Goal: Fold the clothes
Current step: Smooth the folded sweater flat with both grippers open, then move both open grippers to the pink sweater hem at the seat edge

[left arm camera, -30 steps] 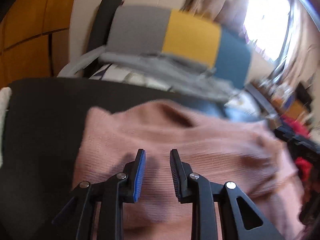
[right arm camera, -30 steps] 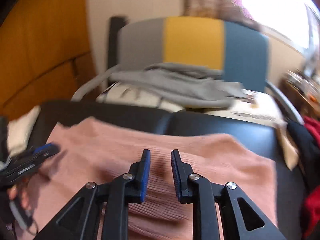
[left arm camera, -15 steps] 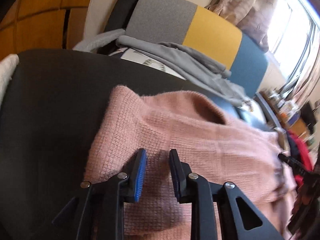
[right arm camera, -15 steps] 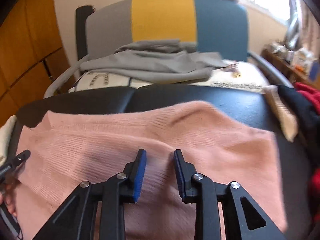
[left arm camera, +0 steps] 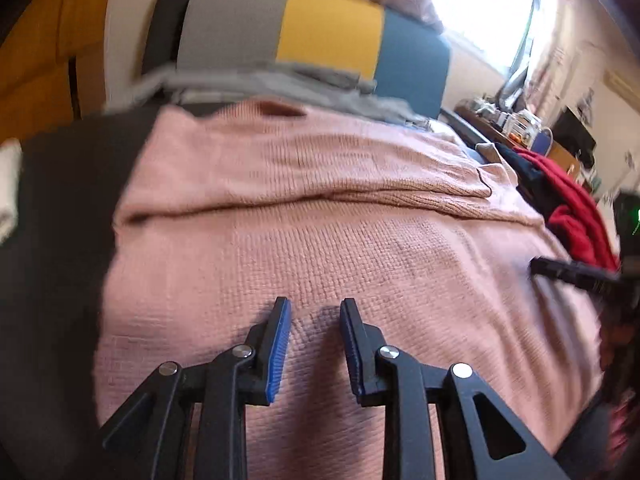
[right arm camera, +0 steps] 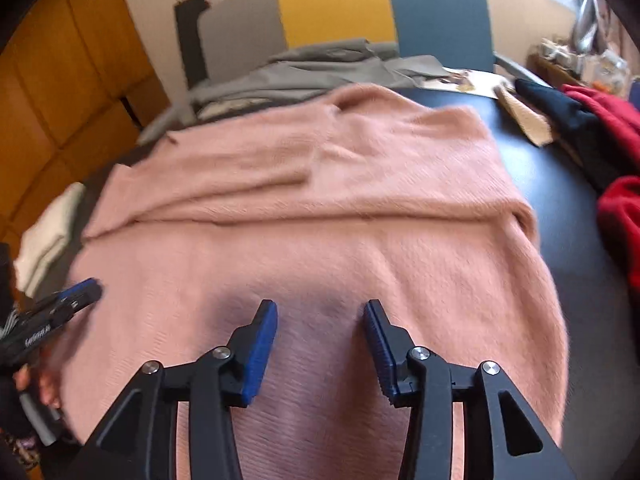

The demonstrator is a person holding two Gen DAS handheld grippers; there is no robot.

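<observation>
Grey clothes (right arm camera: 320, 68) and striped chair (right arm camera: 340, 4) at top, red cloth (right arm camera: 616, 120) at right. Over pink sweater (right arm camera: 320, 216): left gripper (left arm camera: 315, 312) partly open, empty; right gripper (right arm camera: 320, 316) opening, empty.

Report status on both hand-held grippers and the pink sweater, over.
Left hand-held gripper open, nothing pinched. Right hand-held gripper opening, nothing between its jaws. Pink sweater spread on black surface, a fold across it. Red garment clear alongside.

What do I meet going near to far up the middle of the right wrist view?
right gripper, jaws opening with nothing between them → pink sweater → its fold edge → grey garment → chair back.
</observation>
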